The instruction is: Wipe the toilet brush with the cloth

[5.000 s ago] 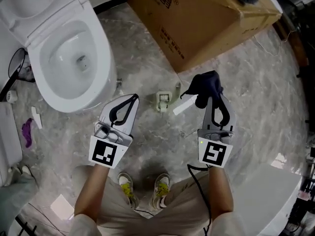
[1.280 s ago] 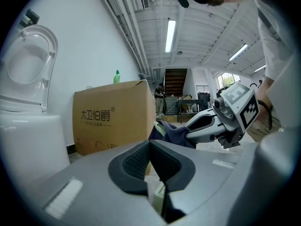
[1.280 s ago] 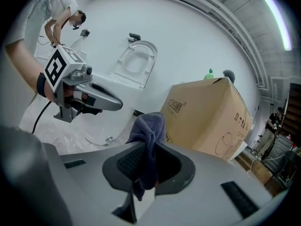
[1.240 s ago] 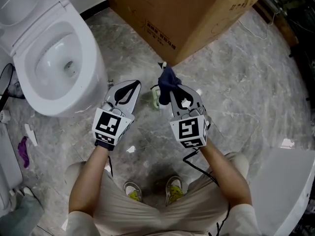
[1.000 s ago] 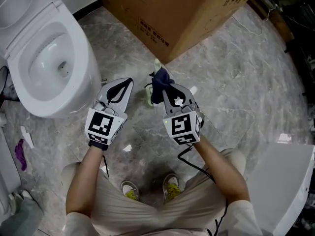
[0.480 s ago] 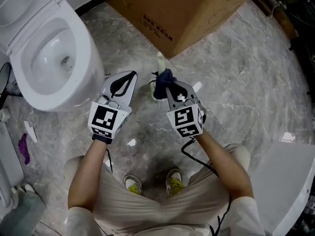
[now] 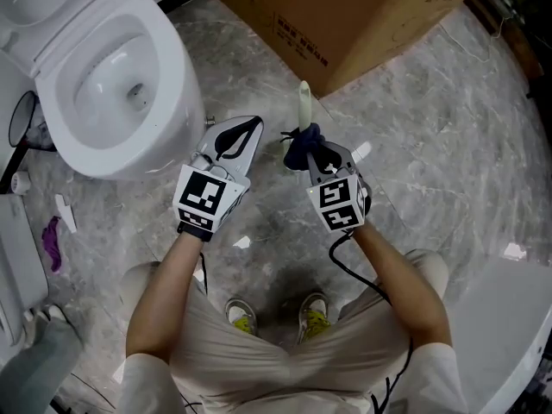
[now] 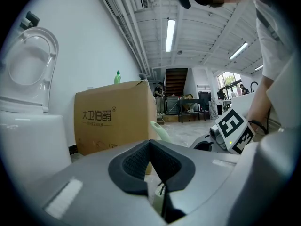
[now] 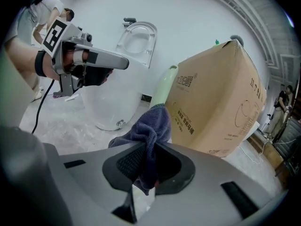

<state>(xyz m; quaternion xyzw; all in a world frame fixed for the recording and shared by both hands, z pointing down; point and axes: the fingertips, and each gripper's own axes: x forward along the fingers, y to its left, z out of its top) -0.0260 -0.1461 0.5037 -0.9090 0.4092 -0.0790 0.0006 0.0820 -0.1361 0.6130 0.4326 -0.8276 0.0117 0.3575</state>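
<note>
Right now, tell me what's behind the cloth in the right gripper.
Behind the cloth, clamped in the right gripper, rises the pale green toilet brush handle, a cardboard box beyond it. The cloth covers the handle's lower part; no brush head shows.

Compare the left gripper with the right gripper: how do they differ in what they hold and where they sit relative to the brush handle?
The left gripper is shut on nothing; the right gripper is shut on the dark blue cloth. The right gripper has its cloth at the pale green brush handle; the left gripper sits apart from it, on the toilet's side. Both are shut and point away from the person.
</note>
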